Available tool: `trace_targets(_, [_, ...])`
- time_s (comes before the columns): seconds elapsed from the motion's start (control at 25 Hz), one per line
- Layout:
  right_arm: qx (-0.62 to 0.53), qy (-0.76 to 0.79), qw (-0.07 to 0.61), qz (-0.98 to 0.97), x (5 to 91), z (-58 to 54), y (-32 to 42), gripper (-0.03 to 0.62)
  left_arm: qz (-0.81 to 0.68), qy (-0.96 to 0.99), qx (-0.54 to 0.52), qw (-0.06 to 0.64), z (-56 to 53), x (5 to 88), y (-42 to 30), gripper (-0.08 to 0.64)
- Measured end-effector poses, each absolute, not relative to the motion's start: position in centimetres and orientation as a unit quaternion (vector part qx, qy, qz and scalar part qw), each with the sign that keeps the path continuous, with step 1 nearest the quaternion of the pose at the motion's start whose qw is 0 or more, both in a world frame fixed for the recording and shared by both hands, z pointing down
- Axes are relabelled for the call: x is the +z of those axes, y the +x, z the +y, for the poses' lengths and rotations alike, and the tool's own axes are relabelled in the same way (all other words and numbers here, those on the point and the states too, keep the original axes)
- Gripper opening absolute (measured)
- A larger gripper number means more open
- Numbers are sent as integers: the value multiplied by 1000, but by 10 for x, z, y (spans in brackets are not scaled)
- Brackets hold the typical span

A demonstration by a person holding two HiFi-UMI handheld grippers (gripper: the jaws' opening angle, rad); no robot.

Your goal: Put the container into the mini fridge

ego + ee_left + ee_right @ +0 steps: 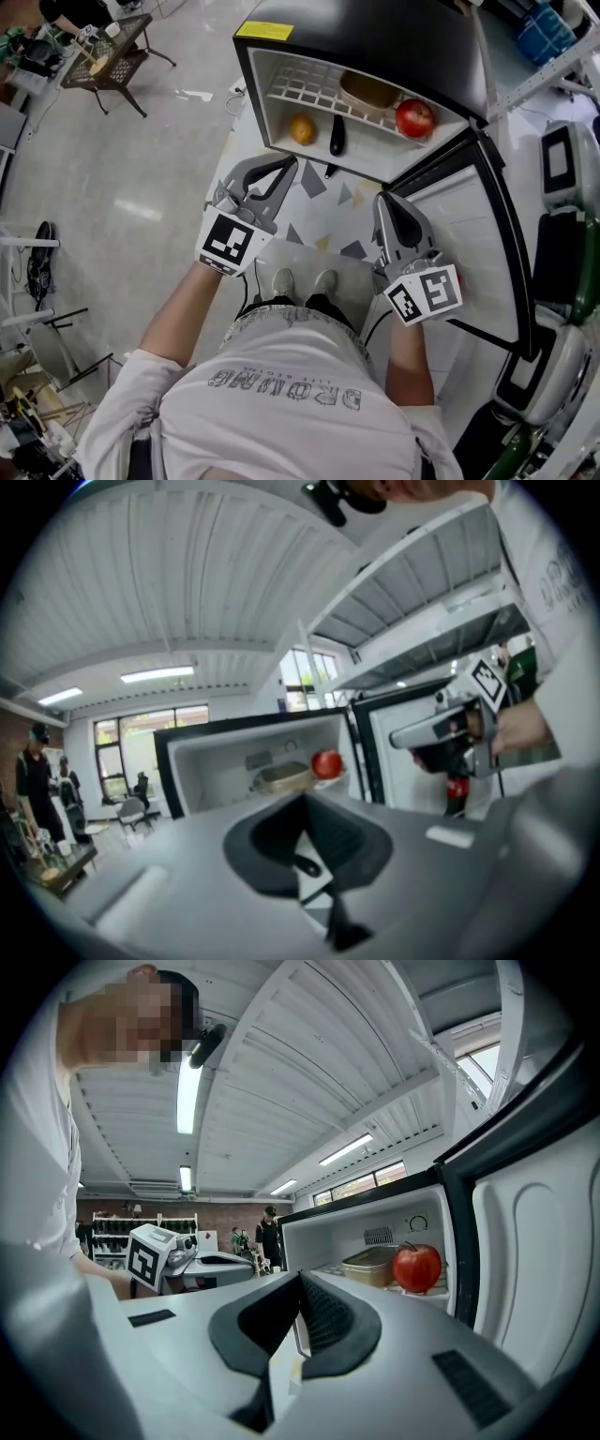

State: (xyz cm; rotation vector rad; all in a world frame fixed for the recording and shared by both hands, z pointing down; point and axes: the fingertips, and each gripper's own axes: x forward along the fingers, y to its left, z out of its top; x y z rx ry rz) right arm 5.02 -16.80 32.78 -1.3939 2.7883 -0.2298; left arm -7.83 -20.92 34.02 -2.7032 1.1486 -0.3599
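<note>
The mini fridge (pixel 375 28) stands open, its door (pixel 478 244) swung out to the right. The tan container (pixel 367 91) rests on the wire shelf inside, next to a red apple (pixel 414 118). An orange (pixel 302 128) and a dark aubergine (pixel 337 136) lie below the shelf. My left gripper (pixel 286 164) is shut and empty in front of the fridge's left side. My right gripper (pixel 382 199) is shut and empty too, nearer the door. The container (pixel 370 1265) and apple (pixel 416 1267) show ahead in the right gripper view, and the container (pixel 284 777) also in the left gripper view.
A patterned mat (pixel 323 202) lies on the floor before the fridge, with the person's shoes (pixel 305 281) at its near edge. A small cluttered table (pixel 108 56) stands far left. Grey and black equipment (pixel 562 169) lines the right side behind the door.
</note>
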Motion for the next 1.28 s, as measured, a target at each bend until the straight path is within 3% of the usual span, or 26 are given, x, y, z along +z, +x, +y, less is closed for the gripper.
trace_targets(1.28, [-71, -422, -6, 904, 331, -170, 52, 2, 373, -917, -120, 77, -201, 349, -60, 8])
